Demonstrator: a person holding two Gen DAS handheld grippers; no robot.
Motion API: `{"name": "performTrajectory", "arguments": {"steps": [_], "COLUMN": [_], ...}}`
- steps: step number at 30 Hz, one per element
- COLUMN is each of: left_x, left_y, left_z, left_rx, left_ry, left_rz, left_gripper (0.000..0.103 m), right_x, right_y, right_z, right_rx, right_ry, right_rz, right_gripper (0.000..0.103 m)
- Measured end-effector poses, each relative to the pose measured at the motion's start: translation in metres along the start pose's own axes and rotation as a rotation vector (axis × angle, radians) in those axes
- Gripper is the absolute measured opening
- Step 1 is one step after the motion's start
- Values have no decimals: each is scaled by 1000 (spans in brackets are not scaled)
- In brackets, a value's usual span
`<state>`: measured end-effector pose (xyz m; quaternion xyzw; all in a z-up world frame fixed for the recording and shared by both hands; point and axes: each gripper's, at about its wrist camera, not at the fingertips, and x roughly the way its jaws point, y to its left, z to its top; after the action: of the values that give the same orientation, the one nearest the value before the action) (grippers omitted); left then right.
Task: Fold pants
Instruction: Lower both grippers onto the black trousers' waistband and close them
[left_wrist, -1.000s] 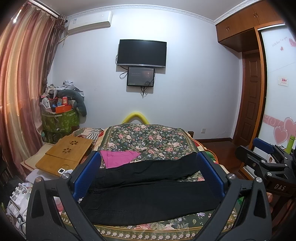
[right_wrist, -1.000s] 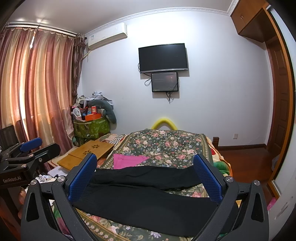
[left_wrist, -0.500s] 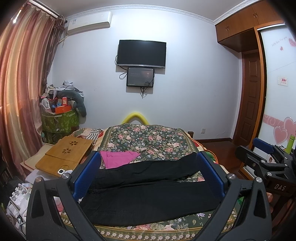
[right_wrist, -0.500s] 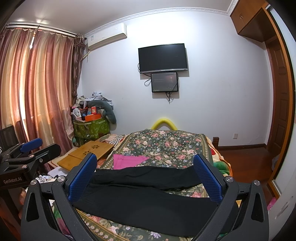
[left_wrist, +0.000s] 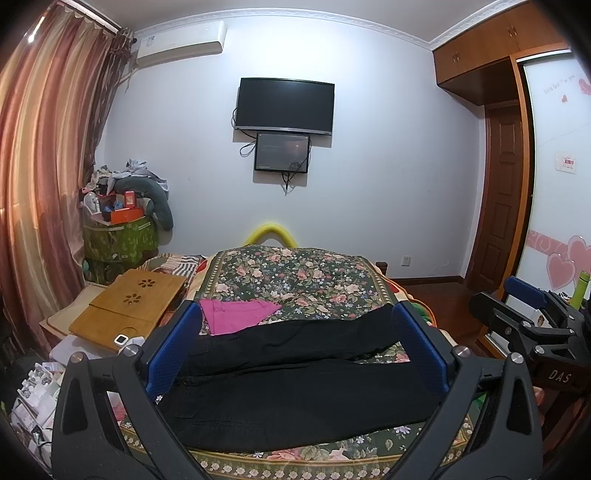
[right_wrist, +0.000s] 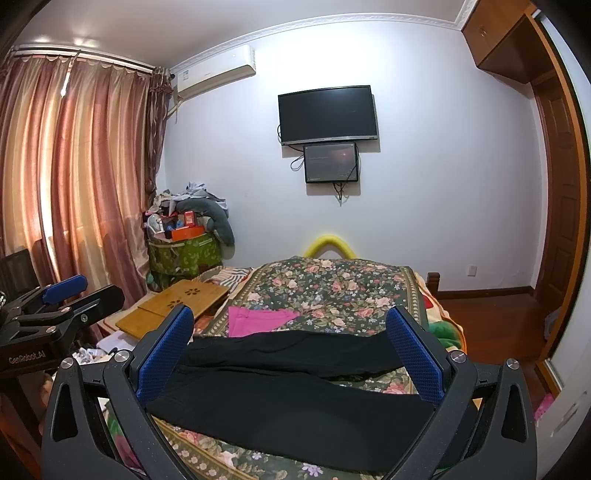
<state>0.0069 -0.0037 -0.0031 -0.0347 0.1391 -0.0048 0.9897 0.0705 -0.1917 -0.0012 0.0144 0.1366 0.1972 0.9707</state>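
Black pants (left_wrist: 295, 384) lie spread flat across the near end of a bed with a floral cover (left_wrist: 295, 280), waist to the left and both legs running right. They also show in the right wrist view (right_wrist: 288, 387). My left gripper (left_wrist: 295, 332) is open and empty, held above and short of the pants. My right gripper (right_wrist: 290, 336) is open and empty too, also short of the pants. The right gripper shows at the right edge of the left wrist view (left_wrist: 524, 317). The left gripper shows at the left edge of the right wrist view (right_wrist: 62, 299).
A pink garment (left_wrist: 236, 314) lies on the bed just beyond the pants. A wooden lap desk (left_wrist: 129, 306) sits left of the bed. Behind it stands a green bin piled with clutter (left_wrist: 118, 236). A wardrobe and door (left_wrist: 506, 192) are on the right.
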Motion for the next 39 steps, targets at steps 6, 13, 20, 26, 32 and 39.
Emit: {"name": "performTrajectory", "arguments": {"steps": [6, 13, 20, 26, 32, 39], "left_x": [15, 62, 139, 210, 290, 374], "left_y": [7, 27, 67, 104, 148, 203], "left_z": [0, -1, -6, -15, -26, -59], "left_rx": [-7, -32, -83, -49, -58, -74], "left_ry": [23, 88, 202, 293, 445, 626], "left_rz": [3, 10, 58, 168, 186, 227], "left_gripper": [103, 103, 103, 103, 103, 103], "right_x": [14, 52, 113, 167, 224, 292], "right_y": [4, 2, -4, -16, -29, -51], "right_z": [1, 1, -11, -22, -35, -48], "right_rx": [-25, -55, -105, -152, -179, -141], "right_ry": [9, 40, 109, 180, 310, 475], "right_rz": [-11, -10, -38, -53, -10, 69], "right_gripper": [103, 103, 103, 103, 103, 103]}}
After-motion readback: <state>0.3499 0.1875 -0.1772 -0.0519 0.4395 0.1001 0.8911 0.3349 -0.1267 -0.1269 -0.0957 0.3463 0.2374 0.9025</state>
